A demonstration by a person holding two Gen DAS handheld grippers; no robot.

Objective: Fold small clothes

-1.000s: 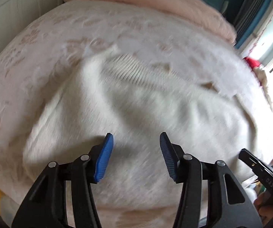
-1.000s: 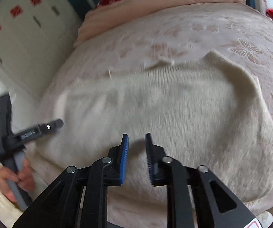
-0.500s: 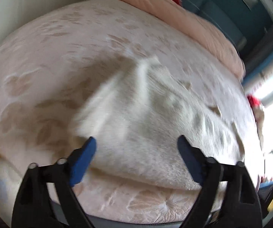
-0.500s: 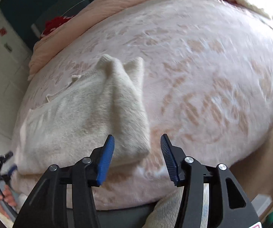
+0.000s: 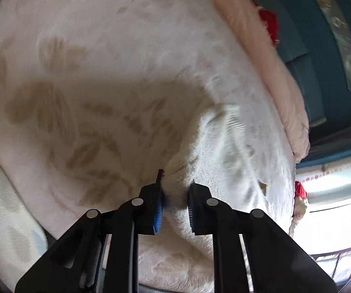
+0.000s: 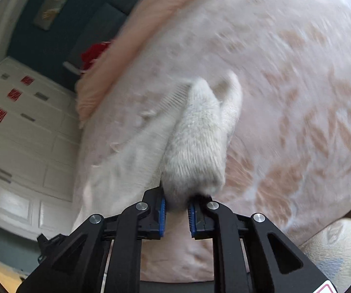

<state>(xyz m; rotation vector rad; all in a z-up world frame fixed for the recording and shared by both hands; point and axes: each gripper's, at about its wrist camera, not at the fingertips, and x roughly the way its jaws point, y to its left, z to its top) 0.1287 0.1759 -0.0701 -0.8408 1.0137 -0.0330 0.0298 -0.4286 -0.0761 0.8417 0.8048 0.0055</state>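
Note:
A cream fuzzy knit sweater (image 5: 226, 161) lies on a pink flowered bedspread (image 5: 97, 48). My left gripper (image 5: 174, 207) is shut on the sweater's near left edge, cloth bunched between the blue pads. My right gripper (image 6: 177, 211) is shut on the sweater's (image 6: 195, 151) right side part, which rises in a folded ridge up from the jaws. The ribbed hem (image 6: 173, 97) shows behind that ridge. Both views are blurred by motion.
A peach quilt (image 5: 261, 48) lies rolled along the far side of the bed, with a red item (image 5: 269, 25) beyond it. White cupboards (image 6: 16, 134) stand left of the bed. A patterned pillow (image 6: 334, 246) lies at the near right corner. The bed edge runs just below both grippers.
Both grippers were open above the sweater. They moved out to its two sides and closed on the cloth. The right side is now lifted into a ridge.

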